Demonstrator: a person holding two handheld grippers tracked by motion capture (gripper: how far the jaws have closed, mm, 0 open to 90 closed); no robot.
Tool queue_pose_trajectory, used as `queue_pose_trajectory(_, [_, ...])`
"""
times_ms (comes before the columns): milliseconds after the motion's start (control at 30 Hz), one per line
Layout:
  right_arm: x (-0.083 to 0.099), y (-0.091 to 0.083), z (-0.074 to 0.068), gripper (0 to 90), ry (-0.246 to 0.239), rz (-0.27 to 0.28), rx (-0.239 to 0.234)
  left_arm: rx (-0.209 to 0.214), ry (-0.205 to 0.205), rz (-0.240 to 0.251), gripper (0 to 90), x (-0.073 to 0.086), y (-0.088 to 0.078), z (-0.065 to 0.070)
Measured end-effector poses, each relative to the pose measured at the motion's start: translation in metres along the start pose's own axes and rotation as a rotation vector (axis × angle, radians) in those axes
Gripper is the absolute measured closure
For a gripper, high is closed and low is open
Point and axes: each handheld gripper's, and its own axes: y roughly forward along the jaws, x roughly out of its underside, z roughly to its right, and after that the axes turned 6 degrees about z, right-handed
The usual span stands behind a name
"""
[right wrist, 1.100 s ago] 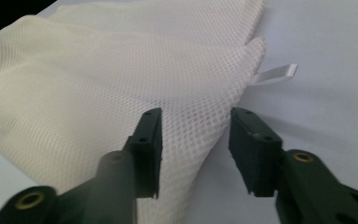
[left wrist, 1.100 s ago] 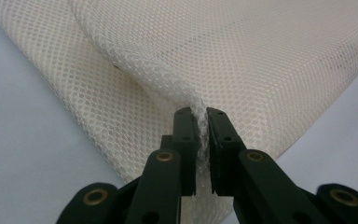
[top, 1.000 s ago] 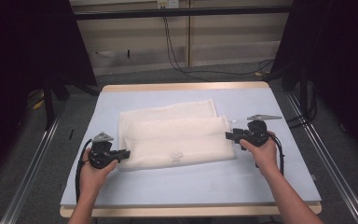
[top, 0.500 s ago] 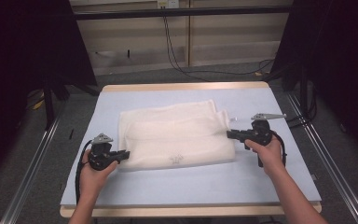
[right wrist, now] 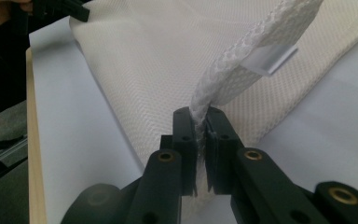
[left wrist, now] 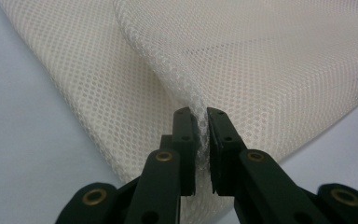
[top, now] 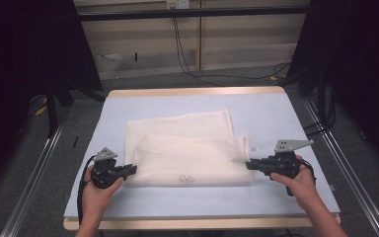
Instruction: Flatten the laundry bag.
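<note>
A cream mesh cloth (top: 187, 148) lies folded in the middle of the pale blue table (top: 296, 118). My left gripper (top: 132, 169) is at its near left corner. In the left gripper view the jaws (left wrist: 201, 116) are shut on a pinched ridge of the mesh (left wrist: 261, 56). My right gripper (top: 249, 165) is at the cloth's right end. Its jaws have just been closing, and in the right gripper view they (right wrist: 202, 116) clamp the thick white hem (right wrist: 242, 60), which rises from them taut. A small white tag (right wrist: 270, 59) hangs off that hem.
The table's wooden edge (top: 197, 223) runs along the near side, with metal rails (top: 34, 168) on both sides of the table. Bare tabletop surrounds the cloth. The other hand and its gripper (right wrist: 60, 7) appear at the top left of the right gripper view.
The right gripper's jaws closed on the cloth's right hem, and the hand moved right and a little nearer, drawing that end with it. The left hand stayed put.
</note>
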Motion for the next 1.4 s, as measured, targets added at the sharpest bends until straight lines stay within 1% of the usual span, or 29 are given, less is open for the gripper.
queue_pose_trajectory(33, [0.0, 0.0, 0.0, 83.6, 0.0, 0.0, 0.0, 0.0, -0.004, -0.003, 82.5, 0.001, -0.001, 0.0])
queue_pose_trajectory(100, [0.008, 0.003, -0.001, 83.7, 0.007, -0.047, -0.005, -0.002, -0.016, -0.024, 79.9, 0.005, -0.002, 0.0])
queue_pose_trajectory(133, [0.008, 0.003, -0.001, 83.7, 0.007, -0.047, -0.005, -0.002, -0.016, -0.024, 79.2, 0.005, -0.002, 0.0])
queue_pose_trajectory(200, [0.012, 0.006, -0.001, 83.8, 0.014, -0.088, -0.003, -0.005, -0.026, -0.049, 78.5, 0.007, -0.002, 0.001])
queue_pose_trajectory(233, [0.014, 0.008, -0.002, 83.8, 0.015, -0.097, -0.006, 0.004, -0.028, -0.068, 78.5, 0.007, -0.002, 0.001])
queue_pose_trajectory(267, [0.014, 0.008, -0.002, 83.8, 0.014, -0.099, -0.006, 0.008, -0.043, -0.085, 78.7, 0.009, -0.002, 0.003])
queue_pose_trajectory(300, [0.014, 0.009, -0.002, 83.8, 0.01, -0.104, -0.007, 0.018, -0.041, -0.102, 79.5, 0.009, -0.004, 0.002])
queue_pose_trajectory(367, [0.015, 0.01, -0.003, 83.8, 0.003, -0.118, 0.001, 0.029, -0.061, -0.11, 80.2, 0.011, -0.005, 0.003])
queue_pose_trajectory(433, [0.015, 0.01, -0.004, 83.8, 0.002, -0.125, 0.007, 0.026, -0.054, -0.114, 80.3, 0.011, -0.006, 0.003])
queue_pose_trajectory(467, [0.016, 0.012, -0.005, 83.8, -0.007, -0.131, 0.018, 0.036, -0.054, -0.124, 80.5, 0.012, -0.008, 0.003])
queue_pose_trajectory(600, [0.016, 0.014, -0.007, 83.9, -0.021, -0.148, 0.034, 0.036, -0.048, -0.106, 79.9, 0.013, -0.012, 0.005])
queue_pose_trajectory(633, [0.016, 0.014, -0.007, 84.0, -0.024, -0.152, 0.032, 0.047, -0.042, -0.111, 79.4, 0.012, -0.014, 0.004])
queue_pose_trajectory(667, [0.016, 0.015, -0.007, 84.0, -0.026, -0.152, 0.032, 0.058, -0.048, -0.115, 77.7, 0.011, -0.014, 0.004])
queue_pose_trajectory(700, [0.016, 0.015, -0.007, 84.0, -0.027, -0.152, 0.029, 0.059, -0.056, -0.103, 73.8, 0.009, -0.012, 0.004])
queue_pose_trajectory(767, [0.015, 0.016, -0.007, 84.0, -0.028, -0.155, 0.028, 0.032, -0.041, -0.062, 59.5, 0.003, -0.009, -0.001])
queue_pose_trajectory(867, [0.015, 0.016, -0.006, 84.0, -0.031, -0.156, 0.029, 0.034, -0.126, -0.032, 51.7, -0.008, 0.001, -0.011])
queue_pose_trajectory(933, [0.015, 0.016, -0.006, 84.0, -0.03, -0.156, 0.029, 0.036, -0.149, -0.026, 48.8, -0.015, 0.009, -0.016])
queue_pose_trajectory(967, [0.015, 0.016, -0.006, 84.0, -0.029, -0.155, 0.03, 0.036, -0.149, -0.026, 46.7, -0.015, 0.009, -0.016])
queue_pose_trajectory(1000, [0.015, 0.016, -0.006, 84.0, -0.027, -0.153, 0.029, 0.016, -0.172, -0.013, 45.7, -0.02, 0.018, -0.02])
queue_pose_trajectory(1033, [0.015, 0.016, -0.006, 84.0, -0.023, -0.153, 0.028, 0.016, -0.172, -0.013, 44.9, -0.02, 0.018, -0.02])
queue_pose_trajectory(1100, [0.016, 0.016, -0.005, 84.0, -0.017, -0.15, 0.025, 0.007, -0.183, 0.009, 43.3, -0.024, 0.029, -0.024])
queue_pose_trajectory(1133, [0.016, 0.016, -0.005, 84.0, -0.017, -0.15, 0.025, 0.007, -0.183, 0.009, 44.9, -0.024, 0.029, -0.024])
queue_pose_trajectory(1167, [0.016, 0.015, -0.005, 84.0, -0.018, -0.147, 0.025, 0.009, -0.195, -0.004, 46.2, -0.024, 0.035, -0.025])
queue_pose_trajectory(1200, [0.016, 0.015, -0.005, 84.0, -0.019, -0.145, 0.025, -0.001, -0.183, -0.016, 50.1, -0.024, 0.037, -0.025])
queue_pose_trajectory(1267, [0.017, 0.015, -0.005, 84.0, -0.021, -0.145, 0.025, -0.002, -0.172, -0.02, 64.2, -0.024, 0.036, -0.023])
queue_pose_trajectory(1300, [0.017, 0.015, -0.005, 84.0, -0.021, -0.145, 0.025, -0.002, -0.167, -0.007, 64.2, -0.025, 0.034, -0.022])
queue_pose_trajectory(1333, [0.017, 0.015, -0.005, 84.0, -0.023, -0.143, 0.03, 0.012, -0.167, 0.01, 71.1, -0.027, 0.026, -0.018])
queue_pose_trajectory(1367, [0.017, 0.015, -0.005, 84.0, -0.023, -0.143, 0.031, 0.023, -0.153, 0.022, 74.6, -0.028, 0.022, -0.016])
queue_pose_trajectory(1400, [0.017, 0.015, -0.005, 84.0, -0.023, -0.143, 0.031, 0.023, -0.153, 0.022, 79.6, -0.028, 0.022, -0.016])
